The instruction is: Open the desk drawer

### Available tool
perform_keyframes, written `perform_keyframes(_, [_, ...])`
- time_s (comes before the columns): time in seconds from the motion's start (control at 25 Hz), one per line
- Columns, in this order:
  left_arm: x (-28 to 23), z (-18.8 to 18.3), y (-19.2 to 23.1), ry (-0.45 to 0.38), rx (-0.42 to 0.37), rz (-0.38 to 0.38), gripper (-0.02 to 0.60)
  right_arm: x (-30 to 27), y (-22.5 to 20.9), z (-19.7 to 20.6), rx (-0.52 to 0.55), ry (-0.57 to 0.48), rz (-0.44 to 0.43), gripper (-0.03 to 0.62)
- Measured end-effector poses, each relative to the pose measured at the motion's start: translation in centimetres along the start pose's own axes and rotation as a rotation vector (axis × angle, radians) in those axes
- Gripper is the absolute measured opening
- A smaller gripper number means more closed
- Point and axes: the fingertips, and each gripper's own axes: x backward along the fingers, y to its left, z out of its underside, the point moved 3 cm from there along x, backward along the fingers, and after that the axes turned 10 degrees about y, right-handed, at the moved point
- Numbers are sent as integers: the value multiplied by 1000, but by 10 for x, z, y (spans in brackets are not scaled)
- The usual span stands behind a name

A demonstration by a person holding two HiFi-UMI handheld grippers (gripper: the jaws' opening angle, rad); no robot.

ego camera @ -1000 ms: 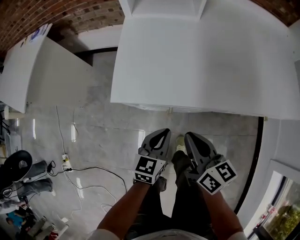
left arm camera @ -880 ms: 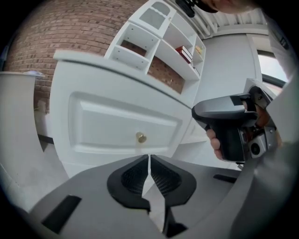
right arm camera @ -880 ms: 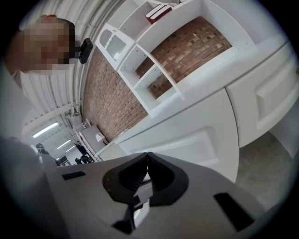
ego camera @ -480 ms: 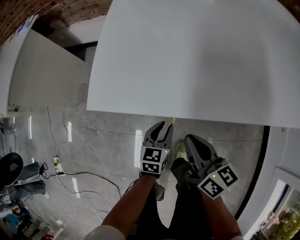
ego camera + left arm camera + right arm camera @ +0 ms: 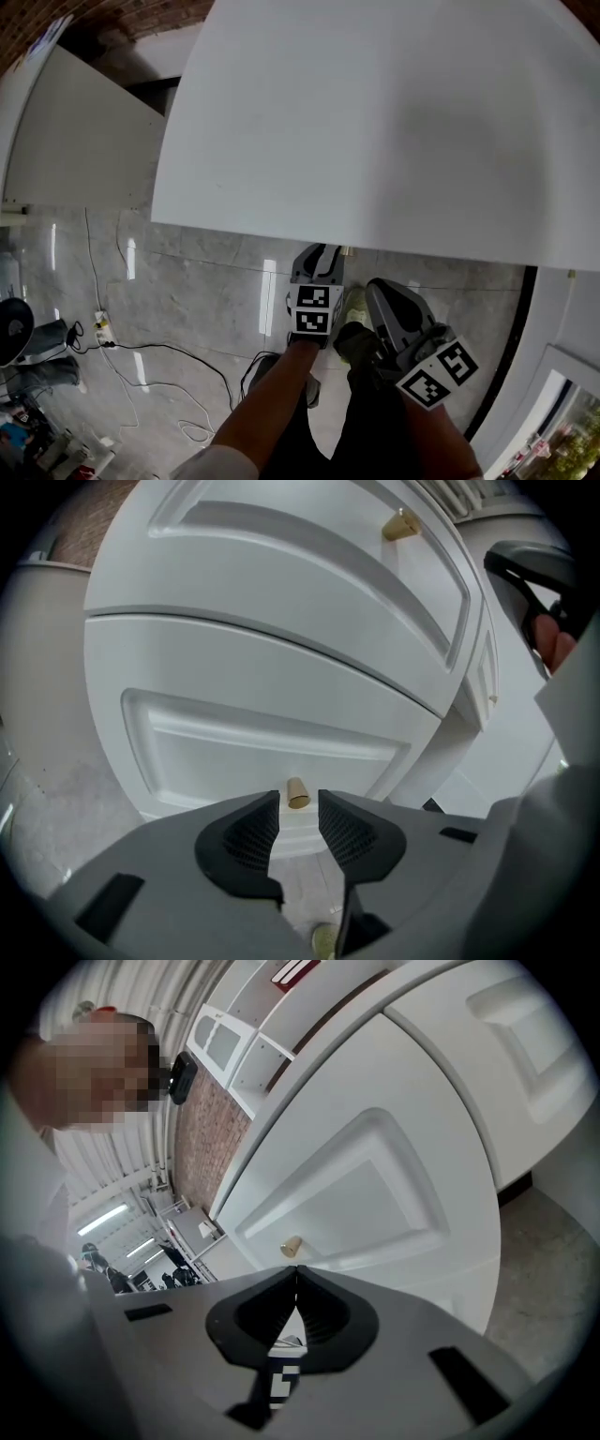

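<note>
The white desk [image 5: 375, 122] fills the upper head view, and its top hides the drawers there. In the left gripper view two white drawer fronts stack up. The lower drawer [image 5: 253, 733] carries a small brass knob [image 5: 297, 793]; the upper one has its own knob [image 5: 400, 525]. My left gripper [image 5: 300, 804] [image 5: 319, 251] points at the lower knob. Its jaws are opening, and the knob sits just ahead of the gap between the tips, untouched. My right gripper [image 5: 296, 1273] [image 5: 375, 287] hangs beside it, shut and empty, and sees the same knob [image 5: 292, 1246] further off.
A second white table [image 5: 75, 141] stands at the left. Cables [image 5: 178, 352] and a power strip [image 5: 98, 323] lie on the grey tiled floor. The person's legs and a shoe [image 5: 354, 305] are below the grippers. A dark floor strip [image 5: 511, 337] runs down the right.
Both grippers have sunk, the left one further and in under the desk's front edge. The left jaws have gone from shut to spread. The desk top now fills more of the head view.
</note>
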Motion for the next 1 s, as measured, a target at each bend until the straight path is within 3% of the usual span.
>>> perform_keyframes(0.6, [-17, 0, -3, 15, 23, -42, 75, 14, -13, 2, -31, 20, 3, 17])
perform_keyframes(1.0, [20, 46, -12, 98, 30, -24, 75, 37, 15, 20, -62, 53, 31, 17])
